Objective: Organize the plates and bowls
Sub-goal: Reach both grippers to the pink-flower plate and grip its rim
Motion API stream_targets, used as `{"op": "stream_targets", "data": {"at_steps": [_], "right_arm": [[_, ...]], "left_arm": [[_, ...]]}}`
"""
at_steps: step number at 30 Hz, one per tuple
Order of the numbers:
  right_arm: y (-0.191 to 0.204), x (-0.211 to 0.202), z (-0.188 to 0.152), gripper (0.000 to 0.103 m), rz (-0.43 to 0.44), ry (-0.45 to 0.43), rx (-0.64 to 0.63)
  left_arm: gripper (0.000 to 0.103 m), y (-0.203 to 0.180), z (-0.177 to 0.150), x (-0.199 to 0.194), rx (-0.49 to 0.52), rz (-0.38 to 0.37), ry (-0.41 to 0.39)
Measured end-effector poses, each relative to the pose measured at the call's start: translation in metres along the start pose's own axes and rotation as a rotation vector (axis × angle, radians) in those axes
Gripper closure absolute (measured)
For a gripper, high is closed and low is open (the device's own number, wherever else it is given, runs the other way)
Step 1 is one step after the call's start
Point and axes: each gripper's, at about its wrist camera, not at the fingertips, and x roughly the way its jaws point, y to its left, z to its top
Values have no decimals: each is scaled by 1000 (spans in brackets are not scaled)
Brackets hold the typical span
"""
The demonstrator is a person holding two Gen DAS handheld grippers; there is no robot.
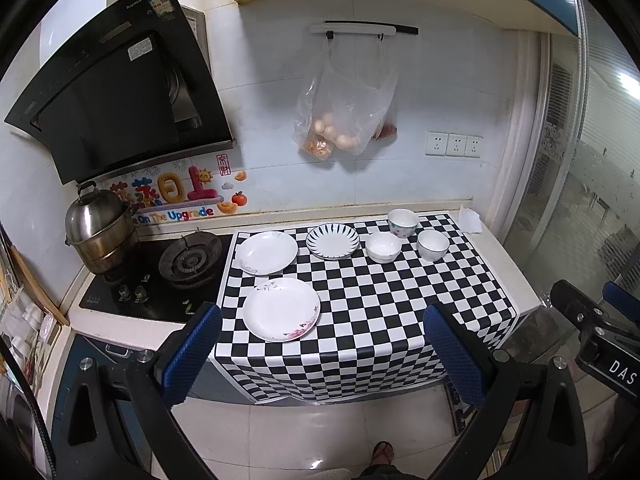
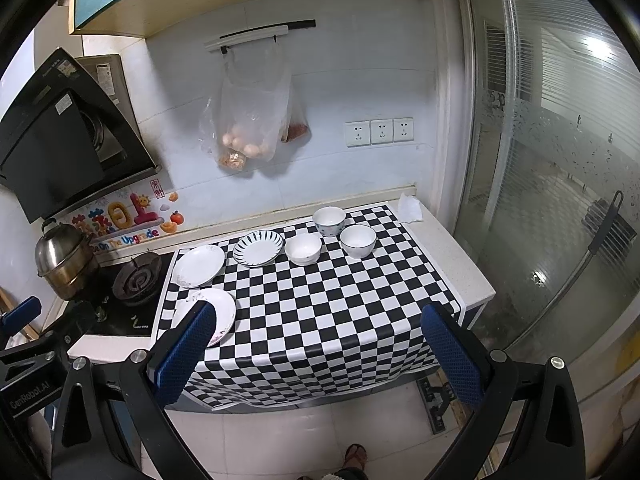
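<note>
Three plates lie on the checkered cloth (image 1: 380, 308): a near white plate (image 1: 281, 309), a far-left white plate (image 1: 266, 253) and a striped plate (image 1: 332, 241). Three bowls stand to their right: a plain white bowl (image 1: 383, 247), a patterned bowl (image 1: 403, 222) and a rimmed bowl (image 1: 433, 244). The right wrist view shows the same plates (image 2: 218, 312) (image 2: 199, 265) (image 2: 258, 247) and bowls (image 2: 303, 249) (image 2: 329, 221) (image 2: 357, 241). My left gripper (image 1: 326, 354) is open and empty, held off the counter's front edge. My right gripper (image 2: 320, 354) is open and empty too, beside it.
A gas hob (image 1: 190, 258) with a steel steamer pot (image 1: 98, 232) sits left of the cloth, under a black range hood (image 1: 120, 92). Plastic bags of food (image 1: 344, 116) hang on the wall. A tissue (image 1: 470, 218) lies at the back right. A glass door (image 2: 560, 200) stands to the right.
</note>
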Motion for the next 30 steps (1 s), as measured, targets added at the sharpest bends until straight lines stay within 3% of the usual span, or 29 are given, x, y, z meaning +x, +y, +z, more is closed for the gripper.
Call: {"op": "stream_targets", "data": {"at_steps": [8, 14, 18, 23, 28, 30], "right_arm": [[12, 8, 0, 0, 5, 13, 16], [32, 44, -6, 0, 32, 60, 43], [45, 102, -15, 0, 83, 143, 41], [64, 212, -35, 0, 180, 329, 42], [83, 342, -59, 0, 275, 543, 86], [93, 382, -66, 0, 295, 591, 84]], "left_arm": [[0, 24, 2, 17, -1, 21, 11], [0, 55, -12, 61, -34, 71, 36], [0, 85, -19, 107, -79, 136, 78], [0, 125, -25, 182, -145, 189, 188], [0, 162, -42, 282, -215, 186, 404], [0, 168, -50, 318, -226, 188, 485]]}}
